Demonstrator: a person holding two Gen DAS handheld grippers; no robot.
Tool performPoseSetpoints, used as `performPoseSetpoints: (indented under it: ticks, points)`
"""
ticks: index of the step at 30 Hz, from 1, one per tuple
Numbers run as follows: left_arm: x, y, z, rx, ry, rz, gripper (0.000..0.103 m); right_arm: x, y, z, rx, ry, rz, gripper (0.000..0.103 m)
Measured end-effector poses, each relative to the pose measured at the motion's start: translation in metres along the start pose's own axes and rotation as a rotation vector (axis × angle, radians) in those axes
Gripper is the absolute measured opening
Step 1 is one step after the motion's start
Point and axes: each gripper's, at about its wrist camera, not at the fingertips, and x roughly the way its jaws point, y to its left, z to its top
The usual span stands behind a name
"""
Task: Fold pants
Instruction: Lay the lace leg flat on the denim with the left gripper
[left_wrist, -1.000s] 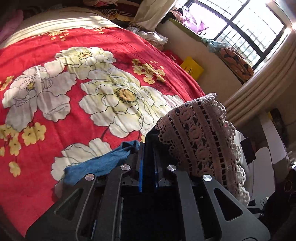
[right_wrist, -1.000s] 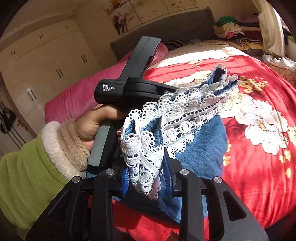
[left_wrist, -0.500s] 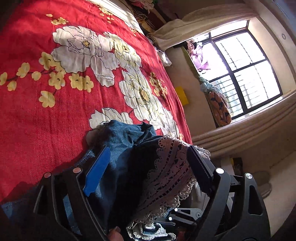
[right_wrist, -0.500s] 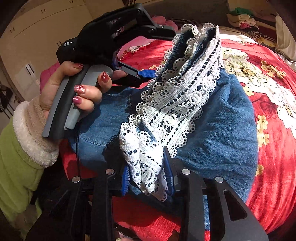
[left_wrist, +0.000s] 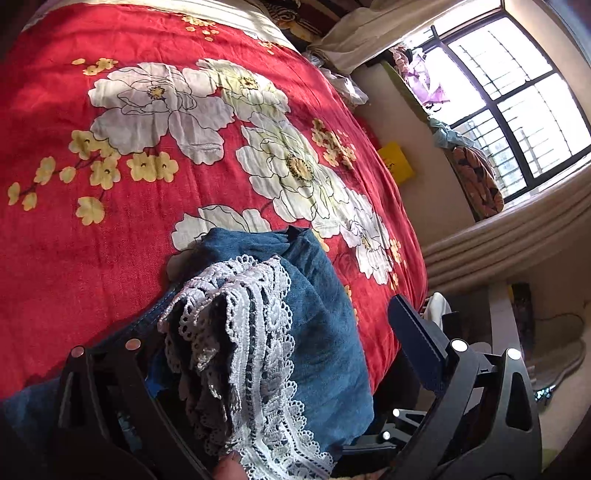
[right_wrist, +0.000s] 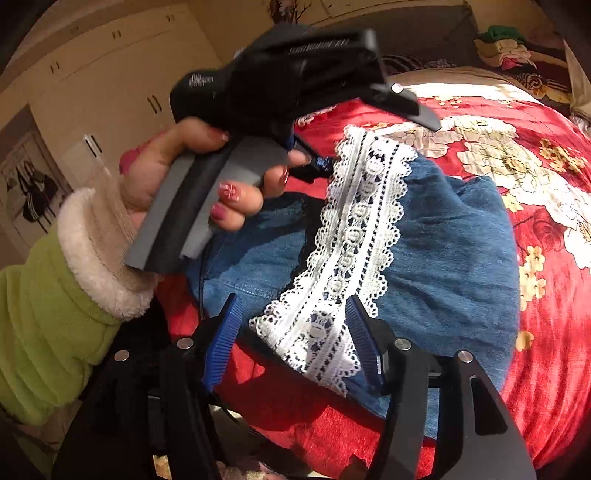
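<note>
Blue denim pants (right_wrist: 450, 251) with a white lace hem (right_wrist: 354, 243) lie bunched on the red floral bedspread (left_wrist: 110, 229). My right gripper (right_wrist: 291, 343) has its jaws opening; the lace end lies loose between the blue pads (right_wrist: 223, 341), not pinched. My left gripper (left_wrist: 284, 354) is also opening and stands wide. In the left wrist view the lace hem (left_wrist: 251, 332) and the denim pants (left_wrist: 328, 332) rest between its fingers (left_wrist: 417, 339) without being pressed. A hand in a green sleeve holds the left gripper (right_wrist: 369, 138) above the lace's far end.
The bed's edge drops off at the right of the left wrist view, with a yellow item (left_wrist: 397, 162) on the floor and a window (left_wrist: 517, 92) beyond. A wardrobe (right_wrist: 110, 92) stands at left. Folded clothes (right_wrist: 506, 48) are piled at the bed's head.
Both grippers went from shut on the lace hem to open. The lifted hem has dropped and now lies on the denim on the bed. The left gripper has rolled.
</note>
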Motion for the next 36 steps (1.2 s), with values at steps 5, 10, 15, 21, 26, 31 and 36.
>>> performPoseSetpoints:
  ticks: [5,10,15,21,26,31,36]
  points:
    - [0.003,0.019,0.000,-0.038,-0.005,-0.049,0.069,-0.030,-0.062,0.025,0.165,-0.094,-0.097,0.069]
    - [0.005,0.023,0.002,-0.062,-0.019,-0.083,0.029,-0.011,-0.129,0.058,0.308,-0.063,-0.116,0.070]
    - [-0.004,0.007,0.004,-0.023,-0.062,-0.134,0.016,0.035,-0.156,0.072,0.366,0.083,-0.095,0.068]
    - [-0.016,0.017,0.003,-0.044,-0.103,-0.106,0.016,0.040,-0.161,0.077,0.348,0.078,-0.086,0.013]
    - [0.002,0.039,0.004,-0.133,-0.082,-0.030,0.016,0.045,-0.173,0.075,0.369,0.076,-0.129,0.013]
    - [0.004,0.052,0.000,-0.189,-0.085,0.011,0.017,0.033,-0.177,0.067,0.427,0.037,-0.091,0.037]
    - [-0.018,0.046,-0.013,-0.192,-0.108,-0.064,0.059,-0.010,-0.156,0.053,0.406,-0.047,-0.076,0.062]
